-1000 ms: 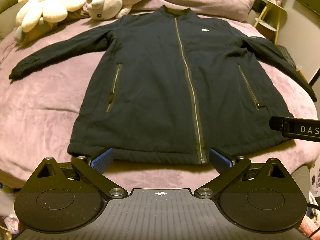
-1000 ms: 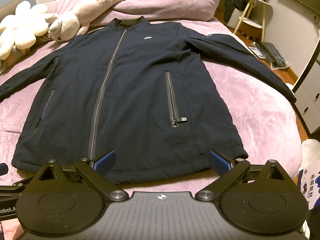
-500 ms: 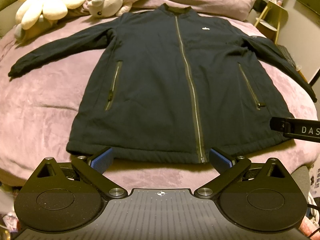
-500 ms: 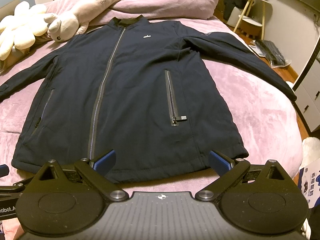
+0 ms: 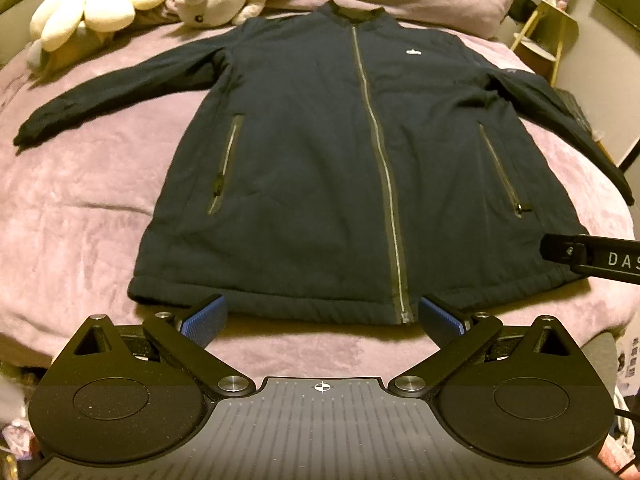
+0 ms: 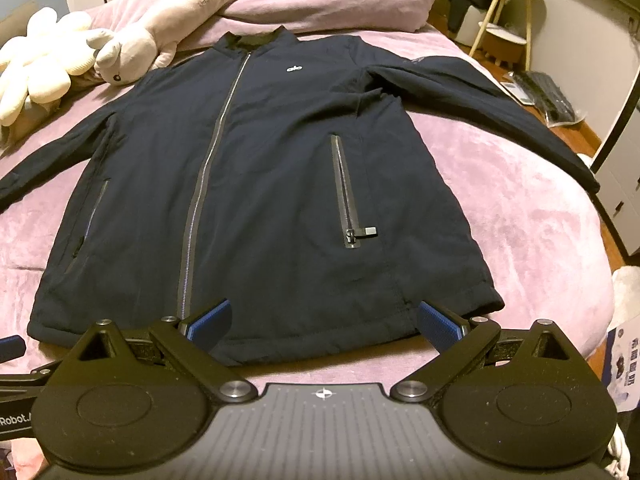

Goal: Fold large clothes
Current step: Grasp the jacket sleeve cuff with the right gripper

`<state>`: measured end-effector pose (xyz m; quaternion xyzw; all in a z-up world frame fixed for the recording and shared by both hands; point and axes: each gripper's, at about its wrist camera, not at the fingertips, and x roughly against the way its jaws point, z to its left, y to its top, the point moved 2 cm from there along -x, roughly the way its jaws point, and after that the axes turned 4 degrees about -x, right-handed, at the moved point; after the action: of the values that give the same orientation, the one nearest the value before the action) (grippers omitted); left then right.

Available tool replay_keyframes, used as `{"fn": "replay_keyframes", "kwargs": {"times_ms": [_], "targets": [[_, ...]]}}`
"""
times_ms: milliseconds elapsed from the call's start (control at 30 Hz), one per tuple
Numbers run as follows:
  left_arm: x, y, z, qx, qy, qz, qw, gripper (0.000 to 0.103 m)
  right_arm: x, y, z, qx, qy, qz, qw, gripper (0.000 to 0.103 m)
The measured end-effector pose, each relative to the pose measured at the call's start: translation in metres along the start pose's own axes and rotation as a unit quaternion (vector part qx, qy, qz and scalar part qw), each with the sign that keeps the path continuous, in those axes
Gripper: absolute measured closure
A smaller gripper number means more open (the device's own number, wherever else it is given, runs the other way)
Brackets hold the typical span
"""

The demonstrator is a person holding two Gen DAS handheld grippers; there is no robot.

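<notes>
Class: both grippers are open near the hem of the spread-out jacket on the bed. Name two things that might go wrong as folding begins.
1. The jacket looks thick; open fingers may pinch only the hem's top layer.
2. The right sleeve reaches toward the bed edge and could slide off when the body is lifted.

light: dim, warm indoor | shadows: soft | focus: slightly soft, grainy | edges: strong fisheye bending

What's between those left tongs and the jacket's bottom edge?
Only bare pink blanket, as the left wrist view shows. The open left tongs sit just short of the jacket hem.
</notes>
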<state>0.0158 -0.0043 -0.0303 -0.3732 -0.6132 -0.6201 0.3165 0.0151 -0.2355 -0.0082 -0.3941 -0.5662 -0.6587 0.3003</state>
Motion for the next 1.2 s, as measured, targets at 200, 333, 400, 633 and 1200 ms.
{"fn": "replay_keyframes", "kwargs": {"times_ms": [200, 333, 400, 633, 1200], "targets": [[-0.003, 0.001, -0.001, 0.000, -0.001, 0.004, 1.0000, 0.000, -0.003, 0.002, -0.003, -0.007, 0.020, 0.000, 1.000, 0.004], [-0.007, 0.006, 0.004, 0.010, -0.013, -0.002, 0.9999, 0.000, -0.004, 0.015, -0.026, -0.067, 0.108, -0.028, 0.992, 0.004], [-0.010, 0.009, 0.007, 0.020, -0.019, -0.009, 0.9996, 0.000, -0.005, 0.025, -0.052, -0.120, 0.150, -0.073, 0.979, 0.004], [-0.030, 0.032, 0.015, 0.024, -0.032, -0.025, 0.9989, 0.000, -0.034, 0.064, -0.168, -0.295, 0.211, -0.172, 0.916, 0.004], [-0.126, 0.106, 0.015, 0.064, 0.007, -0.022, 0.9977, 0.000, -0.211, 0.074, -0.392, -0.670, 0.126, -0.184, 0.708, 0.060]]}}
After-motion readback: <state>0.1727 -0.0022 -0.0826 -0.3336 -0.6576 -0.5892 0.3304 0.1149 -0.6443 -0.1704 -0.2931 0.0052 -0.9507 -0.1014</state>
